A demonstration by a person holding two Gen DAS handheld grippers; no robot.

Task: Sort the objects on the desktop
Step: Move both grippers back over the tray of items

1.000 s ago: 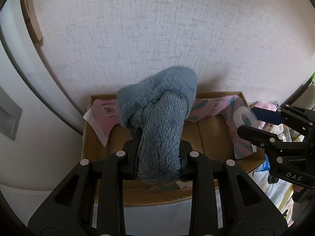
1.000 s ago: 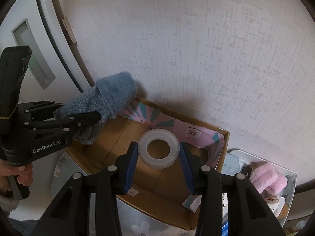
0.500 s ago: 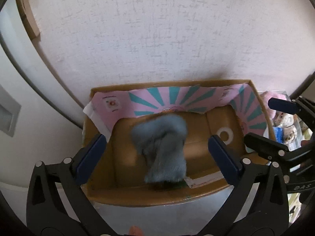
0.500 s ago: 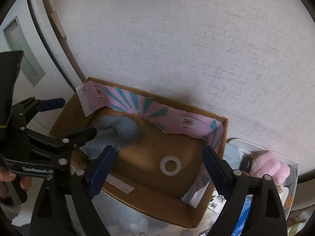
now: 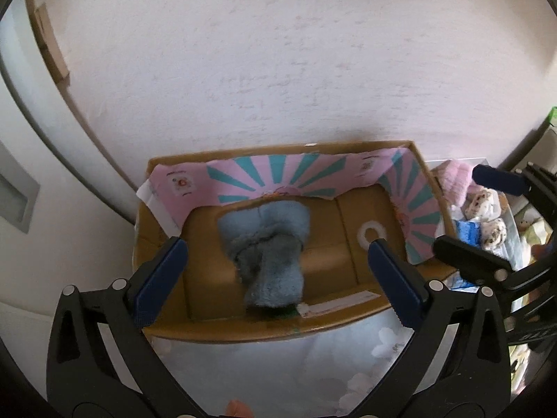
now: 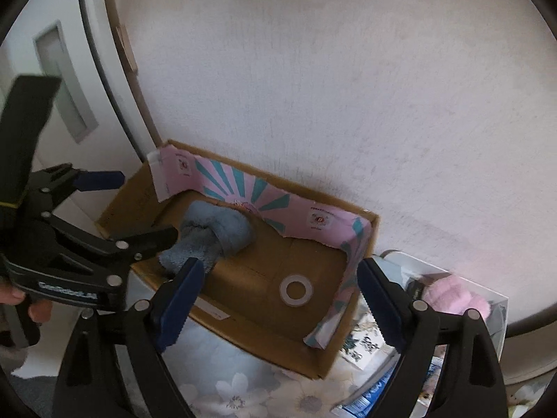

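**Both items released into the cardboard box**

Change since one second ago: the left gripper (image 5: 276, 256) was then clamped on the blue fleece slipper sock (image 5: 266, 244), and the right gripper (image 6: 278, 301) was clamped on the white tape ring (image 6: 296, 289). Both sets of jaws have just been opening. They now stand wide apart with nothing pressed between the pads. Half a second ago both items were already lying in the box. Since then each camera sees more of the box's near wall and of the cloth in front of it.

Positions now: the slipper sock lies on the floor of the cardboard box (image 5: 222, 327), left of centre. Its folded cuff is toward the far wall and its toe reaches the near wall. The tape ring lies flat on the box floor toward the right wall, well apart from the sock.

The box stands against the textured wall (image 5: 296, 69) on a floral tablecloth (image 5: 278, 365). Pink paper with teal rays (image 5: 278, 177) lines its far and right walls. Just right of the box is a clear bin (image 6: 497, 304) holding a pink fluffy item (image 6: 456, 296).

Writing: white lettering on the left gripper's body in the right wrist view is blurred and unreadable. Small printed marks on the pink liner are too small to read.
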